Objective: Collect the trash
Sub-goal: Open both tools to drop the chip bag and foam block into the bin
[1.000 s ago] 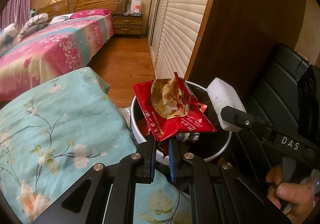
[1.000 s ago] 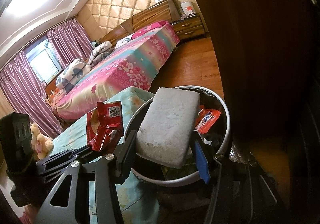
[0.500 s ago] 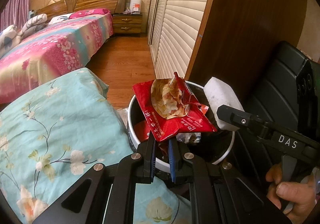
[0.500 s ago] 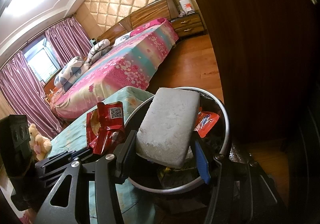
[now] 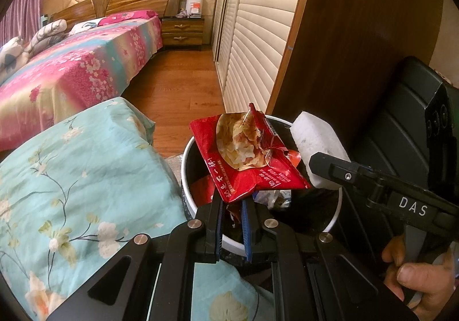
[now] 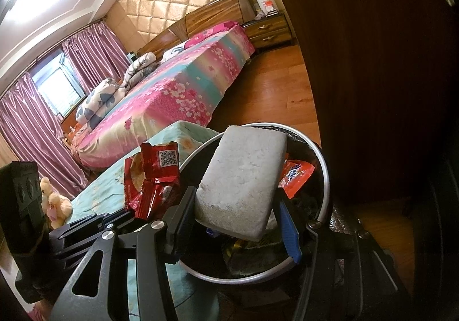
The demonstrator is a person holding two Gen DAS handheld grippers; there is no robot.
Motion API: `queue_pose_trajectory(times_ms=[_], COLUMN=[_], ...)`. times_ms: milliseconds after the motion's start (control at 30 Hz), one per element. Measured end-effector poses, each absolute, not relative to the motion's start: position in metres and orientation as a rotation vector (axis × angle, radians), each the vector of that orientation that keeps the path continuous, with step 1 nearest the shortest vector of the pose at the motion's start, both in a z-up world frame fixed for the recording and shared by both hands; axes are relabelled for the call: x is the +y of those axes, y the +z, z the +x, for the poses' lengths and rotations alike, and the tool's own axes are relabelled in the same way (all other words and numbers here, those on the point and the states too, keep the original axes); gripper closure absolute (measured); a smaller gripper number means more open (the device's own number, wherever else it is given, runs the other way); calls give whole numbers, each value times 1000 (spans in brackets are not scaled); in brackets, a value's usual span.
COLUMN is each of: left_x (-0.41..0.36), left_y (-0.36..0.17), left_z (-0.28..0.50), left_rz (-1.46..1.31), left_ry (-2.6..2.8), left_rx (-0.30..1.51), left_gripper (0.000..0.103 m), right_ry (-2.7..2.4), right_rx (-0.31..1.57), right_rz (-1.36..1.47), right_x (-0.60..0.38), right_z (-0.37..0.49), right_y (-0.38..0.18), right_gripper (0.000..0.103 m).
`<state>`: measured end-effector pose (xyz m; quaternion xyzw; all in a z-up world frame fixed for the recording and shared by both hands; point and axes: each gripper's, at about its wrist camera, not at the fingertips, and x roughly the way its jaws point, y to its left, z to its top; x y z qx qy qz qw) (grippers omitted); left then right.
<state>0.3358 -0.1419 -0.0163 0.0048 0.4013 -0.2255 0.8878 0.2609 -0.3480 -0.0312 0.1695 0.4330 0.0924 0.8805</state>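
Bin (image 5: 335, 225) is the landmark, white-rimmed and already holding wrappers, standing between the floral bedding (image 5: 71, 177) and the dark wardrobe (image 5: 358, 48); both loads hang above its mouth. Over its wardrobe side the right gripper (image 6: 235, 217) clamps the white foam block (image 6: 243, 177), long axis pointing away along the fingers; over its bedding side the left gripper (image 5: 231, 215) pinches the red snack wrapper (image 5: 246, 160) by one corner, so I judge each needs only to let go.
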Motion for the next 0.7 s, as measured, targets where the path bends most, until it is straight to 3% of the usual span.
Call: queue_pose_trajectory(times_ms=[433, 700], left_x=[-145, -147], left_y=[-19, -14], left_z=[345, 343], left_rz=[17, 37], left_ry=[-472, -448], left_rx=[860, 839], left_gripper=[92, 68], right_ry=[191, 188], right_rx=[925, 938], right_rz=[353, 369], right_x=[-351, -352], right_z=[269, 273], right_y=[-33, -32], right_gripper=[47, 37])
